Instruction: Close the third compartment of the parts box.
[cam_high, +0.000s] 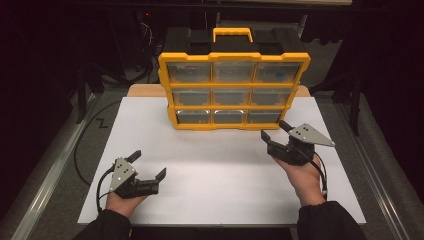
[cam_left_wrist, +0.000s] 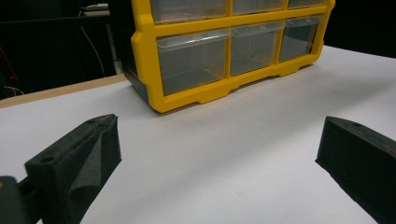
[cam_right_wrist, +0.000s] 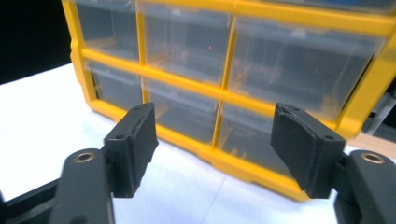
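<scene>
A yellow organiser box (cam_high: 234, 90) with a grid of clear drawers stood upright near the far edge of the white surface (cam_high: 220, 185), its carry handle (cam_high: 232, 34) on top. The right claw (cam_high: 275, 131) hovered just beside the box's lower right corner, jaws wide apart and holding nothing; in the right gripper view the bottom-row drawers (cam_right_wrist: 184, 112) lay straight ahead between the jaws. The left claw (cam_high: 149, 164) rested well apart from the box, near the person's side of the surface, also spread open and empty. The frame looked like stiff moulded plastic, rigid enough to grip firmly, and probably light unless the drawers were loaded; their contents could not be made out. The drawer fronts (cam_left_wrist: 191, 60) were smooth, glossy and likely slippery, so a pinch on the flat face would probably slide. The better hold seemed to be a drawer's protruding top lip, or the handle for lifting the whole box.
</scene>
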